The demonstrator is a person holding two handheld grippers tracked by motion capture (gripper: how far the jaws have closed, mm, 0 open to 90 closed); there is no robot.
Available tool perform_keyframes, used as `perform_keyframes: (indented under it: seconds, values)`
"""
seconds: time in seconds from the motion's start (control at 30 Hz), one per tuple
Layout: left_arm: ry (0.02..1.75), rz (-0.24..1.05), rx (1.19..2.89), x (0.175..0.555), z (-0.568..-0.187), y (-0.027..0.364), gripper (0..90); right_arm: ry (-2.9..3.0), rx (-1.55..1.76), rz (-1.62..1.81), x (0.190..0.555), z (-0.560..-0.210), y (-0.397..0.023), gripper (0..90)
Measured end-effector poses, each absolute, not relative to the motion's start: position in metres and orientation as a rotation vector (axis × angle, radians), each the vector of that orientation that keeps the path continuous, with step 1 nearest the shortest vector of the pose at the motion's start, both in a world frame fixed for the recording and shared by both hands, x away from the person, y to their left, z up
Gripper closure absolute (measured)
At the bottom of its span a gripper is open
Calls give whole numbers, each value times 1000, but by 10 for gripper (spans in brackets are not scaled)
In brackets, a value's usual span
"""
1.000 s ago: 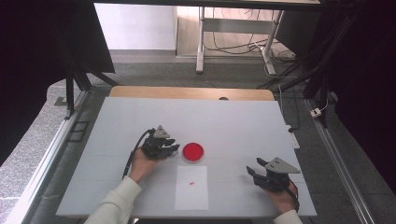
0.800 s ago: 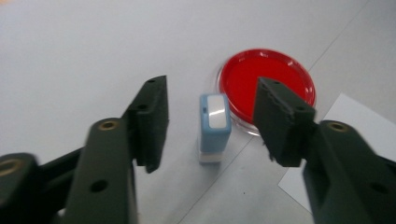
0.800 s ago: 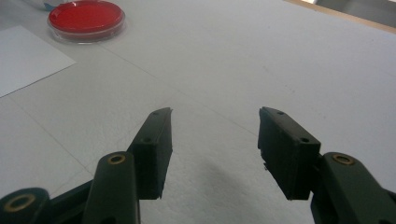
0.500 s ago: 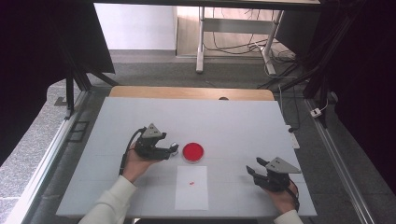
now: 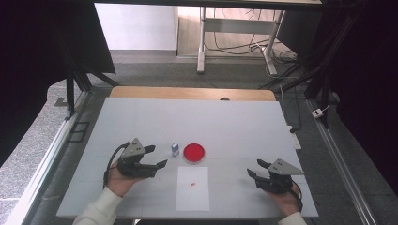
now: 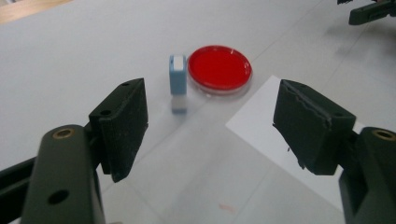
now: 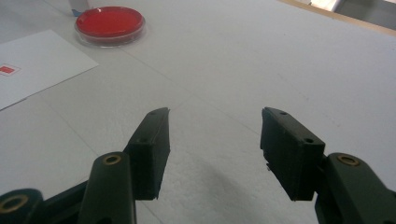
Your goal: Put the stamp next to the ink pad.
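The left gripper (image 5: 156,156) sits on the left half of the white table (image 5: 141,122), held in the person's left hand (image 5: 121,182). Its jaws have just been opening and now stand spread wide with nothing between them. Just ahead of its tips, apart from them, a small blue-and-white block (image 5: 175,149) stands upright on the table. In the left gripper view the block (image 6: 178,77) stands just beside the rim of a round red dish (image 6: 219,69); whether the two touch cannot be told.

The red dish lies near the table's middle, between the two grippers. Directly on the person's side of it lies a white sheet of paper (image 5: 193,197) bearing a small red mark (image 5: 193,183).

The right gripper (image 5: 256,168) rests on the right half of the table in the person's right hand (image 5: 284,200), well apart from the dish. Its jaws have just been opening further; in the right gripper view (image 7: 212,119) they stand parted over bare table, gripping nothing.
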State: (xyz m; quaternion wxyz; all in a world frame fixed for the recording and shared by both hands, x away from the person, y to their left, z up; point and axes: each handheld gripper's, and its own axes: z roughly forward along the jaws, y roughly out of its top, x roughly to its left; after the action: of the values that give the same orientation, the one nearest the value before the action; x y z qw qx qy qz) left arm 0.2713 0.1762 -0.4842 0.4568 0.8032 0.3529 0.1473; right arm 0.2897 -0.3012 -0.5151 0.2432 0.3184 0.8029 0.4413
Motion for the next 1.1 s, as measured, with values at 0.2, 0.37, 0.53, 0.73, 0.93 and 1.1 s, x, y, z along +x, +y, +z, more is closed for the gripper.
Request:
perform_keyframes:
  seconds: [0.2, 0.37, 0.53, 0.73, 0.93, 1.1]
  values:
    - [897, 351, 1997, 255, -499, 195, 267, 2199, 864, 1195, 288, -515, -304, 412]
    - [918, 340, 1998, 247, -506, 208, 267, 2209, 853, 1179, 288, -516, -303, 411]
    - [917, 327, 1988, 242, -506, 214, 268, 2209, 848, 1168, 287, -517, -303, 411]
    - [918, 330, 1990, 246, -506, 215, 269, 2212, 824, 1163, 287, -518, -302, 411]
    - [918, 327, 1997, 246, -506, 215, 269, 2201, 826, 1174, 287, -517, -305, 410]
    - [922, 322, 2000, 247, -506, 215, 269, 2201, 821, 1166, 286, -517, -304, 410]
